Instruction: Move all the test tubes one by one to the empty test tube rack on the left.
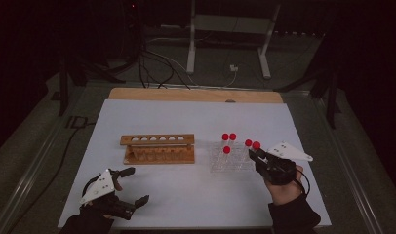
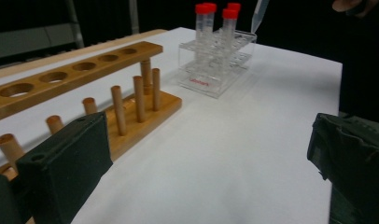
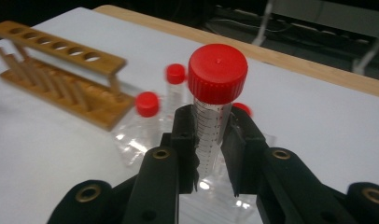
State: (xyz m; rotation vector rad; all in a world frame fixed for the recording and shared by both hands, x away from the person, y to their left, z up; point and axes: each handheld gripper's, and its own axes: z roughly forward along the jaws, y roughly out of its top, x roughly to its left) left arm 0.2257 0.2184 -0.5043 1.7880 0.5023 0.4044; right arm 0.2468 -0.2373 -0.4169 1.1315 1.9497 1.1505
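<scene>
Clamping red-capped tube (image 3: 211,112) — right gripper (image 3: 211,154) closed on it; left gripper (image 1: 132,185) wide open.

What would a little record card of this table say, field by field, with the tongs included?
Surface: white table top
Wooden rack: six holes, all vacant
Clear rack: holds four red-capped tubes
Right tongs: shut on a red-capped tube, held upright just under its cap, above the clear rack
Left tongs: open, holding nothing, near the table's front left corner
Setting: dim room, cables on the floor behind
</scene>
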